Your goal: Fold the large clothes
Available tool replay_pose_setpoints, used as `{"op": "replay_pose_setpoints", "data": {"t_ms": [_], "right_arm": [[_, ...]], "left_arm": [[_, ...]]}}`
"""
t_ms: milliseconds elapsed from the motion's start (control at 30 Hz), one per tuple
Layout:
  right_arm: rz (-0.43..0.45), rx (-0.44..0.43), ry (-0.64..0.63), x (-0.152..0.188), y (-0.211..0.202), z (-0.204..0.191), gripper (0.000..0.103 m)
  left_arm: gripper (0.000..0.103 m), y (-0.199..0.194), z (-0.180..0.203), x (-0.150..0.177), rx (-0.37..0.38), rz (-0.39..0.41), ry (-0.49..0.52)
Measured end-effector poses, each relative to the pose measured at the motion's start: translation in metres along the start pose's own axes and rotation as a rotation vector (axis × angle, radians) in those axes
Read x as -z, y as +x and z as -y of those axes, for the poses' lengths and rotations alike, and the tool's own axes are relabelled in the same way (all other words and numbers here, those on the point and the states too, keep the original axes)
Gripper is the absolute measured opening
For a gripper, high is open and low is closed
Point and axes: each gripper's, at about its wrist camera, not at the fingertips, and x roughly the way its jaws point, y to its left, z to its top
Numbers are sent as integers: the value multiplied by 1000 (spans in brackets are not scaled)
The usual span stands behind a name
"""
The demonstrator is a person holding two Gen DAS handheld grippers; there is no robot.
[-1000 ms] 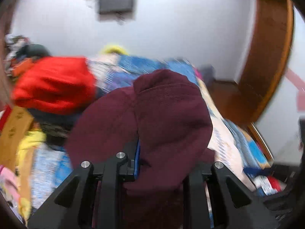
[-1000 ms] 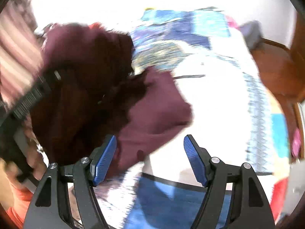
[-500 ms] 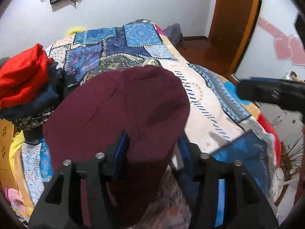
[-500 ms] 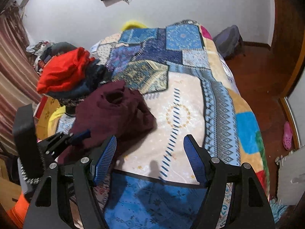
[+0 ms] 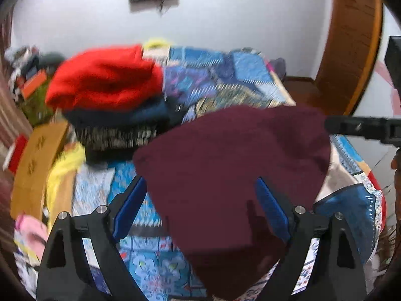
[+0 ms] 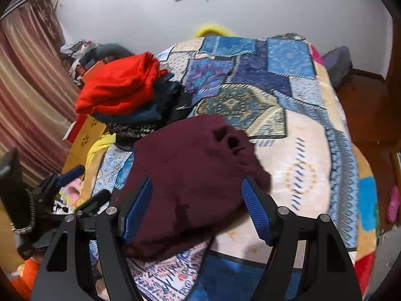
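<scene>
Maroon garment [image 6: 190, 175] just dropped on bed [image 6: 308, 150]; our left gripper [image 5: 200, 205] jaws have just opened, right gripper [image 6: 198, 208] open, empty. Next we spread it flat.

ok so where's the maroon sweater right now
In the right wrist view the maroon sweater lies on the patchwork bedspread, just in front of the clothes pile topped by a red garment.

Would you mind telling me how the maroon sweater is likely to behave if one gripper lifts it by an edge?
The maroon sweater lies in soft rumpled folds on the bed, so it would probably droop and unfold. Its thick, fuzzy knit suggests it won't slip easily from the fingers. It looks bulky, so likely somewhat heavy.
</scene>
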Motion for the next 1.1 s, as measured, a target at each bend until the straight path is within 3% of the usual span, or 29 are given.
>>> {"op": "replay_pose_setpoints", "data": {"t_ms": [133, 233, 300, 500, 633, 833, 1033, 1100], "right_arm": [[-41, 75, -13, 1, 20, 6, 70], [-81, 144, 5, 7, 32, 23, 71], [-103, 96, 62, 15, 34, 40, 81], [-136, 76, 158, 25, 26, 66, 83], [-120, 105, 130, 17, 15, 60, 83], [-92, 23, 120, -5, 15, 47, 83], [-155, -20, 178, -13, 50, 54, 83], [-176, -76, 238, -9, 59, 66, 87]], "left_arm": [[88, 28, -11, 23, 29, -94, -61], [89, 43, -11, 42, 60, -161, -44], [89, 43, -10, 51, 67, -168, -19], [89, 31, -20, 57, 57, -161, -16], [89, 27, -42, 46, 23, -129, -121], [89, 31, -84, 32, -7, -87, -305], [89, 55, -110, 34, 105, -140, -475], [89, 66, -114, 37, 154, -171, -528]]}}
